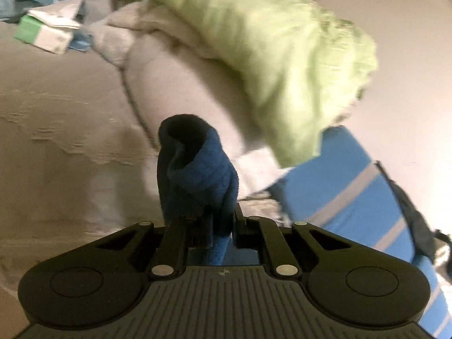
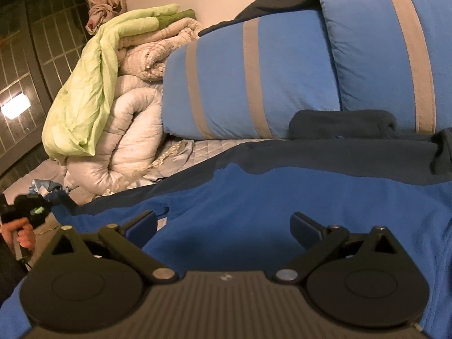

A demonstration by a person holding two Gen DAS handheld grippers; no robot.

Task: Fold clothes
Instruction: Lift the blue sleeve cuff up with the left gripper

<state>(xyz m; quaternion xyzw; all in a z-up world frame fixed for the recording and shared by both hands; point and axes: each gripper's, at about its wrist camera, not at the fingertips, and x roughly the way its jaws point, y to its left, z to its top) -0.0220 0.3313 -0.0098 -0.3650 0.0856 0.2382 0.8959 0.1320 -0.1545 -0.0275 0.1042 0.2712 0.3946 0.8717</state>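
A blue fleece garment with dark navy panels (image 2: 282, 197) lies spread over the bed in the right wrist view. My right gripper (image 2: 223, 224) hovers just above it, open, with nothing between its fingers. In the left wrist view my left gripper (image 1: 217, 223) is shut on a bunched fold of the blue fleece garment (image 1: 197, 169), which stands up in a roll between the jaws. The left gripper (image 2: 28, 209) also shows at the far left of the right wrist view, held by a hand (image 2: 21, 231).
A light green sheet (image 1: 268, 50) drapes over rolled pale quilts (image 2: 132, 130). Two blue pillows with grey stripes (image 2: 254, 79) lean at the bed's head, with a folded dark cloth (image 2: 341, 124) in front. A small green-and-white box (image 1: 42, 32) lies on the pale bedsheet (image 1: 56, 127).
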